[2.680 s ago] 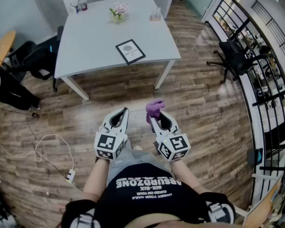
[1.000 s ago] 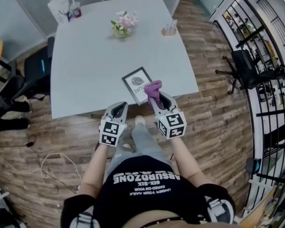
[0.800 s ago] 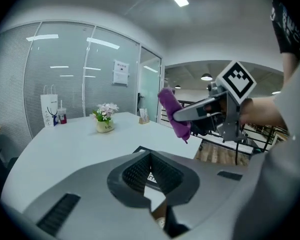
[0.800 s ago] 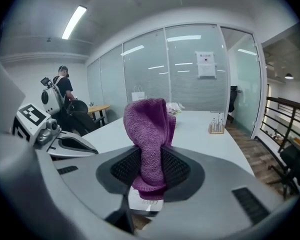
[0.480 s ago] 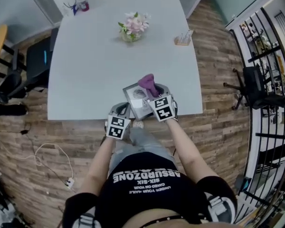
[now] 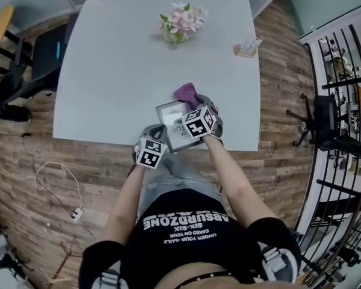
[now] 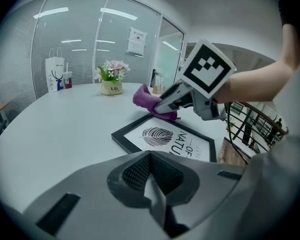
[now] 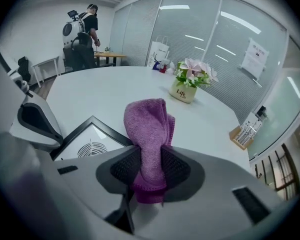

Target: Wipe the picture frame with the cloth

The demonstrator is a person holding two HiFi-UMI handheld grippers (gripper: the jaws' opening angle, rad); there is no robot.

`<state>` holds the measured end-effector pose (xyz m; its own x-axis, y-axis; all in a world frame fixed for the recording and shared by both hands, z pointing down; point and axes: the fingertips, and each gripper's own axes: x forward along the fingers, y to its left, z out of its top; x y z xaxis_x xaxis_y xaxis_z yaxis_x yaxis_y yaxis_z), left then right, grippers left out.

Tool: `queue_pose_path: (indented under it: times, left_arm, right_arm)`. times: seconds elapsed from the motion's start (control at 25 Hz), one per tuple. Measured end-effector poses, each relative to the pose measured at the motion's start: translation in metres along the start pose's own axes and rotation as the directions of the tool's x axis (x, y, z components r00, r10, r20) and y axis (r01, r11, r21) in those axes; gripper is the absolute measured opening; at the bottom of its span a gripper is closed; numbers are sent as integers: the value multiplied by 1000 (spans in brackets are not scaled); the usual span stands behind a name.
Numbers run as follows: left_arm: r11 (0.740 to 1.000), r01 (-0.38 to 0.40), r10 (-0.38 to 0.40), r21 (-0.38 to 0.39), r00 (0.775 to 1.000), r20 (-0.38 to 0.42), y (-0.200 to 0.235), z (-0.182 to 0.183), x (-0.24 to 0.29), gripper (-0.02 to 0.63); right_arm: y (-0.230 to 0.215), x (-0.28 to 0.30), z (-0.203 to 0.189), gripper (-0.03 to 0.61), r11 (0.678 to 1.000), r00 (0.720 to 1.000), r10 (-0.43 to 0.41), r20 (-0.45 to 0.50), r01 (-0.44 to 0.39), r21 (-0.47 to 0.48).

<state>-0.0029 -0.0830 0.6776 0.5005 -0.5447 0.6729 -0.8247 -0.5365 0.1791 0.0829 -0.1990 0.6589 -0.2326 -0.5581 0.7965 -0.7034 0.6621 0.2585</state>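
A black picture frame [image 6: 170, 118] with a leaf print lies flat near the front edge of the white table [image 6: 108, 83]. My right gripper [image 6: 191, 105] hovers over its far right part, shut on a purple cloth [image 6: 186, 93] that sticks up out of the jaws. In the right gripper view the cloth [image 8: 148, 129] is pinched between the pads and the frame [image 8: 85, 143] lies lower left. My left gripper [image 6: 157, 131] sits at the frame's near left corner, jaws together and empty. The left gripper view shows the frame [image 7: 166, 139], the cloth [image 7: 147, 98] and the right gripper [image 7: 176, 98] beyond it.
A flower vase [image 6: 180, 21] stands at mid-table and a small card holder [image 6: 247, 47] at the right edge. A paper bag [image 7: 55, 74] and a cup sit at the far corner. A black chair [image 6: 41, 60] is left of the table. A person [image 8: 85, 33] stands far off.
The person has walked up to the table. Both grippers moved from over the floor to over the table's front edge, the right one carrying the cloth over the frame.
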Motion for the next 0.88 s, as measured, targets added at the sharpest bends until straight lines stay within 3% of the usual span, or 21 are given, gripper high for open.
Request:
queue_pose_path:
  times: [0.36, 0.68, 0.88]
  left_arm:
    - [994, 23, -18, -103, 999, 43, 5, -2, 1, 15]
    - [997, 37, -35, -63, 998, 44, 3, -2, -1, 15]
    - [999, 27, -25, -45, 999, 46, 3, -2, 1, 15]
  right_arm:
    - [5, 10, 0, 130, 999, 999, 36, -35, -35, 31]
    - [32, 9, 5, 129, 993, 992, 116, -58, -117, -14]
    - [67, 10, 17, 129, 970, 969, 241, -50, -242, -20]
